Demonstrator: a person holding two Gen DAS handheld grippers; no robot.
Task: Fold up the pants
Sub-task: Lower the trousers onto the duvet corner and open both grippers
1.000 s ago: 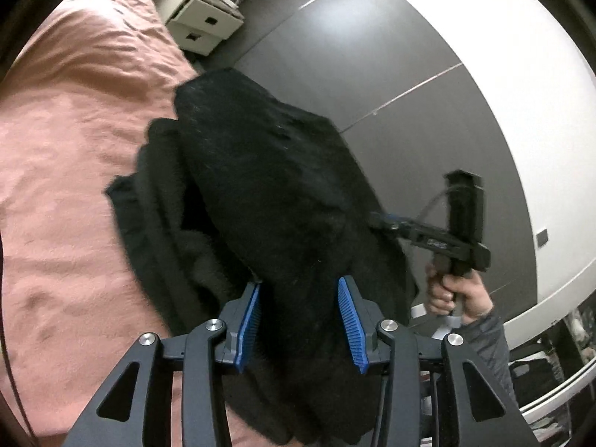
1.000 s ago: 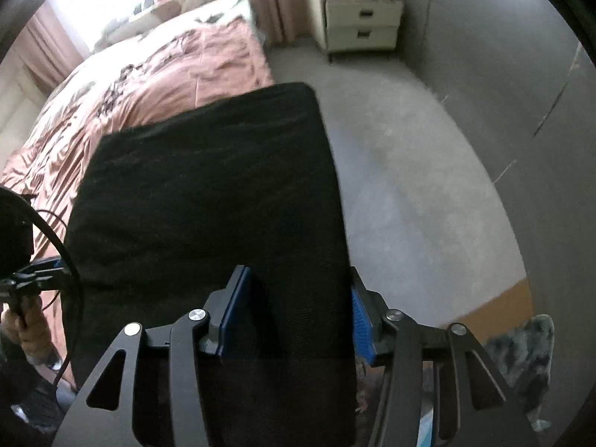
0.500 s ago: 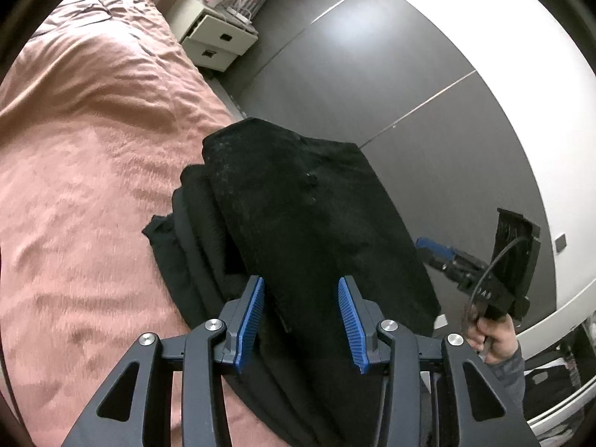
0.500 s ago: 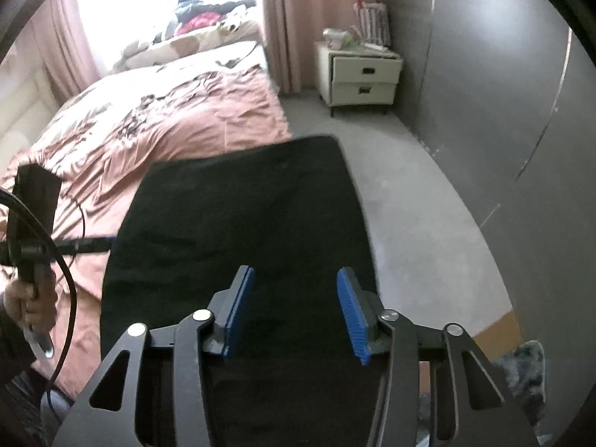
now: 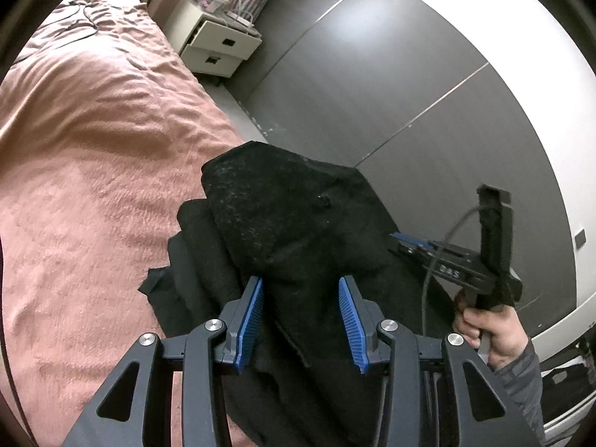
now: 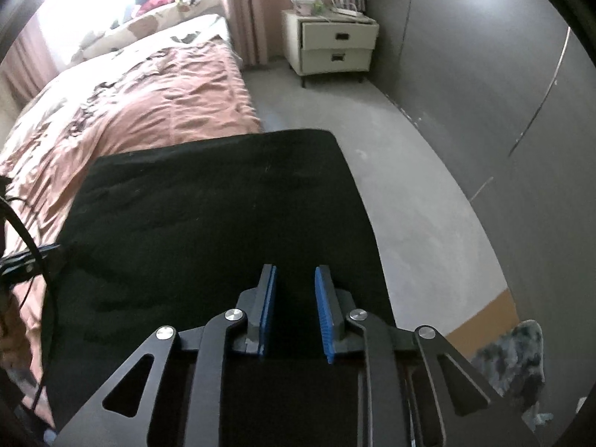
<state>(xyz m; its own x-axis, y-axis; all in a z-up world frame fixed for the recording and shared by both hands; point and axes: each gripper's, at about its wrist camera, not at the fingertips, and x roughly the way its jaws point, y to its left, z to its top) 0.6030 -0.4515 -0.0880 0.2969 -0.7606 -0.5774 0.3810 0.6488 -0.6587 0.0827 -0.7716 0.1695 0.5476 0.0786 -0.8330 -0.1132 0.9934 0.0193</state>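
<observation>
Black fleecy cloth, the pants (image 5: 294,223), lies folded in layers at the edge of the bed (image 5: 93,156), partly hanging over that edge toward the grey floor (image 6: 409,193). From the right wrist view the top layer looks flat and squared off, while the left wrist view shows looser bunched layers under it on the bed side. Their near end is cut off below both views, and seams or a waistband are too dark to make out.

The left gripper (image 5: 301,314) stands half open over the pants; whether its blue pads (image 5: 250,316) touch the cloth I cannot tell. The right gripper (image 6: 295,309) is narrow and its jaws are closing, with dark cloth seen in the gap, though a grip cannot be confirmed. In the left wrist view a hand (image 5: 488,329) holds that right gripper at the pants' floor-side edge; pale lettering on its body is blurred, perhaps "DAS".

A pink blanket covers the bed. A cream nightstand (image 6: 335,46) stands near the bed's far corner, its top cluttered with small things too blurred to name.
</observation>
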